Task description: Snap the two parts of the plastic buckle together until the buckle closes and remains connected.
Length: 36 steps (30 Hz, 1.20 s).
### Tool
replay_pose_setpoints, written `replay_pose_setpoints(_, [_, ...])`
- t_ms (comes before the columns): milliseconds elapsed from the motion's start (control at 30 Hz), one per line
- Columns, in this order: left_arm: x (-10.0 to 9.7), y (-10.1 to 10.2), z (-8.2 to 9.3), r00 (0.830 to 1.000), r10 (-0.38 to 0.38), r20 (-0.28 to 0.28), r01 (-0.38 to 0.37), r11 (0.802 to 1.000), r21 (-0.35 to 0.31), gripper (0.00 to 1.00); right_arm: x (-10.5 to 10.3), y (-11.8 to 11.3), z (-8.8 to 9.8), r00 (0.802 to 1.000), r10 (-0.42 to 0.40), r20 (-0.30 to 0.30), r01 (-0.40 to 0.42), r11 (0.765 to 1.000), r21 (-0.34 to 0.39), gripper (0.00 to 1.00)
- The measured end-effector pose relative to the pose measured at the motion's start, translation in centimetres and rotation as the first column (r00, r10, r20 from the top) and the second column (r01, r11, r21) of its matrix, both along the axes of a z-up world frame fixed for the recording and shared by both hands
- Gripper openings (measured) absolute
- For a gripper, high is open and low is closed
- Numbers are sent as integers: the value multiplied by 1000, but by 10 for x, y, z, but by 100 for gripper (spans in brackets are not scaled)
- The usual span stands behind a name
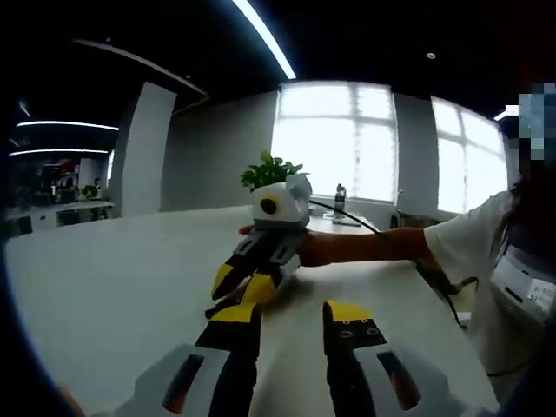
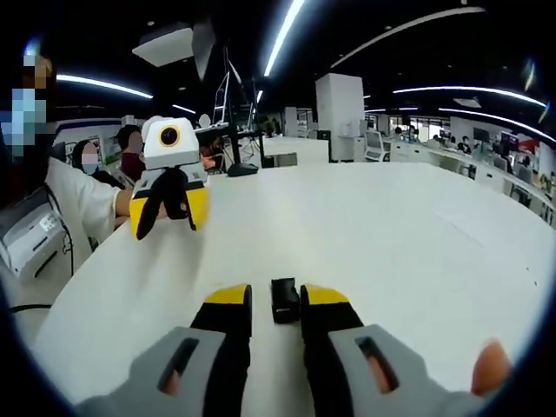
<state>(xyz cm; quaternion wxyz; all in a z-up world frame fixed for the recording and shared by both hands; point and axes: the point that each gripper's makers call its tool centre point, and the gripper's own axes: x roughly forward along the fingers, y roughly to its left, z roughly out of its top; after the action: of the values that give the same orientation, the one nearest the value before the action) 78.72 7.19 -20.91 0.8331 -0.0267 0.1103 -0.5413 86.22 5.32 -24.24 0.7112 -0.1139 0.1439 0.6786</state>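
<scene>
The black buckle part (image 2: 284,300) lies on the white tabletop (image 2: 408,252), right between the yellow tips of the right claw (image 2: 276,298). The tips stand close on either side of it, narrow; whether they press it or only flank it cannot be told. Its shape is a small dark block, too small to read in detail.

Up and to the left of the buckle part in the right gripper view, the left claw (image 2: 169,211) hangs above the tabletop, held in a person's hand (image 2: 158,208), its yellow tips pointing down toward the surface. The person's white sleeve (image 2: 82,204) runs off to the left of it.

The left gripper view looks the other way across the same tabletop (image 1: 104,278). There the left claw (image 1: 291,317) rises from the bottom with its yellow tips set apart and nothing between them. Beyond those tips the right claw (image 1: 243,287) points down at the tabletop, and a dark bit shows at its tips, too small to make out. A bare forearm (image 1: 365,246) reaches to it from the right. Behind it stand a green plant (image 1: 269,171) and bright windows (image 1: 382,143).
</scene>
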Motion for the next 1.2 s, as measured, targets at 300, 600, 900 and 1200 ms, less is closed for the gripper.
replay_pose_setpoints(300, [4,4,1,1000,21,8,-21,1000,-8,37,-18,-2,-1,1000,11,22,-11,1000,-24,22])
replay_pose_setpoints(600, [11,8,-7,998,44,35,-45,998,40,36,-25,-6,9,999,-34,19,33,999,29,23])
replay_pose_setpoints(900, [20,20,-3,974,74,215,-113,978,177,35,-36,-2,17,995,-74,66,74,997,4,24])
replay_pose_setpoints(1200, [19,10,8,982,90,169,-113,985,133,41,-41,-4,31,984,-108,144,110,994,-5,27])
